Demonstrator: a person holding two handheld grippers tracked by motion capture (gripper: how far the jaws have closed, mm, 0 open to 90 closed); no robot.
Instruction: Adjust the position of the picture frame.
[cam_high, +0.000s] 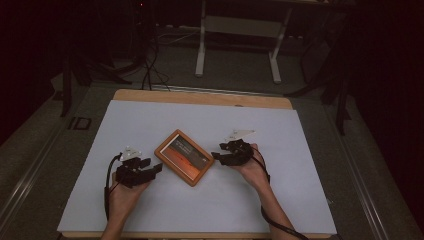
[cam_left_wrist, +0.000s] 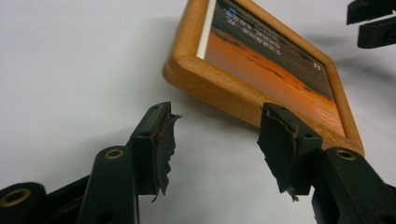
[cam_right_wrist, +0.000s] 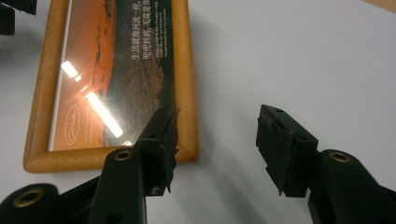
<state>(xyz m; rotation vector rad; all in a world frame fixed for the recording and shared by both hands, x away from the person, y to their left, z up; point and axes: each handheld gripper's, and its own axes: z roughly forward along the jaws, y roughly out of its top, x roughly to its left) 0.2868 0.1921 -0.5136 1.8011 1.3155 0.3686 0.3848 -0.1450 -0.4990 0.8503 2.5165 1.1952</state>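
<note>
Wooden picture frame (cam_high: 183, 157), orange sunset print with text, lying flat, turned diagonally, mid-table

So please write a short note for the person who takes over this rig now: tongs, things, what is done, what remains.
Left tongs: open, empty, just short of the frame's lower-left edge.
Right tongs: open, empty, beside its right corner.
Rectangular wooden picture frame with orange photo: lies flat, face up, turned at an angle, mid white table cover.
Done: both tongs brought to the frame.
Left: nothing gripped or lifted yet.
</note>
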